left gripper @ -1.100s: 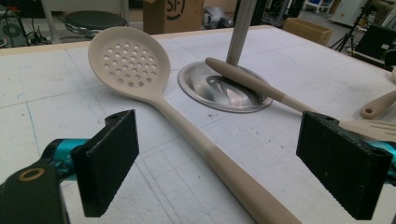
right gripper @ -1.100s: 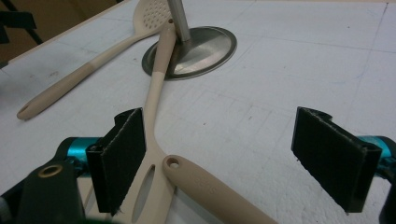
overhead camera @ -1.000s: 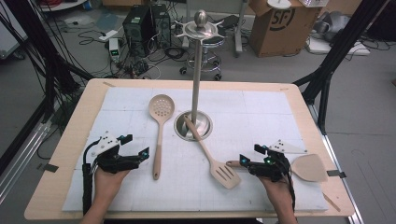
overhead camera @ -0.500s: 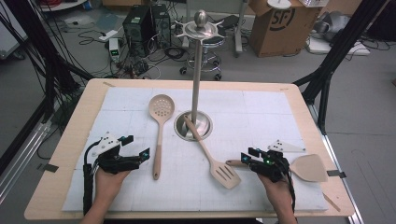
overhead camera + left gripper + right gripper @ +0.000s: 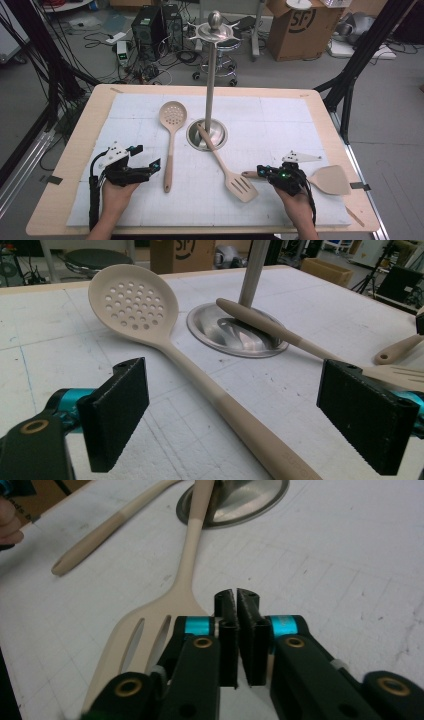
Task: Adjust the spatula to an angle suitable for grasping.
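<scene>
"SF" on cardboard box behind table; nothing else legible.

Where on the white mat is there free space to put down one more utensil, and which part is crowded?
Free: the mat to the right of the stand's base, and the far left corner beyond the perforated spoon. Crowded: the near middle, where the spoon and the slotted turner lie between the left gripper and right gripper; a solid spatula lies beside the right one.
</scene>
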Action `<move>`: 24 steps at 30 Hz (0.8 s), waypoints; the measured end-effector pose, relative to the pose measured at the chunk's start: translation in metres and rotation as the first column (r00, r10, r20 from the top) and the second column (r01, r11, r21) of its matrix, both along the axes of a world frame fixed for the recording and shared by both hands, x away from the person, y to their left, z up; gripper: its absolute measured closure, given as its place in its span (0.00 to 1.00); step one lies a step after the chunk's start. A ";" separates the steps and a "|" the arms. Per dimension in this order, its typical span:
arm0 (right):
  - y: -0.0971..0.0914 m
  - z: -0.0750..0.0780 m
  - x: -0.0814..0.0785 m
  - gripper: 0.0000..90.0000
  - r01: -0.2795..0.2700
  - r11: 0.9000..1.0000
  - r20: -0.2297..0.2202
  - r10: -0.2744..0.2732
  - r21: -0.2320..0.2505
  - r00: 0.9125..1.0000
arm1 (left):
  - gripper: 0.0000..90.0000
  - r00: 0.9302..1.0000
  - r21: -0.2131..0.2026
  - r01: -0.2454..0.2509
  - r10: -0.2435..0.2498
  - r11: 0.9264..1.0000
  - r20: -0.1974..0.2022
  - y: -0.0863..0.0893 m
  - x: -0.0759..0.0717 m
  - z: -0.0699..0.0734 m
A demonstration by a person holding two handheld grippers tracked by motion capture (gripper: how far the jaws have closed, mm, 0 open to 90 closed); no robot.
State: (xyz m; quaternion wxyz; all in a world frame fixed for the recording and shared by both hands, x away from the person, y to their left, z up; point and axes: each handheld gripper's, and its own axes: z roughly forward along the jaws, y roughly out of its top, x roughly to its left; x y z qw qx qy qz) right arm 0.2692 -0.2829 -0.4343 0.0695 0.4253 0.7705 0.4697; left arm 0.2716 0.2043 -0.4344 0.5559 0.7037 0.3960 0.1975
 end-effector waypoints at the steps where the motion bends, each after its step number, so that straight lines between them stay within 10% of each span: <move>1: 0.001 -0.002 0.002 0.99 -0.007 1.000 -0.024 0.007 0.000 1.000 | 0.15 1.000 0.001 -0.001 0.001 1.000 0.001 0.000 0.000 0.000; 12: 0.005 -0.020 0.009 0.99 -0.054 0.998 -0.221 0.043 -0.041 0.974 | 0.16 1.000 0.002 0.004 -0.004 1.000 0.003 0.000 0.000 0.000; 24: 0.007 -0.025 0.022 0.99 -0.073 0.997 -0.287 0.062 -0.027 0.956 | 0.16 1.000 0.007 0.000 0.000 1.000 0.003 -0.001 0.000 0.000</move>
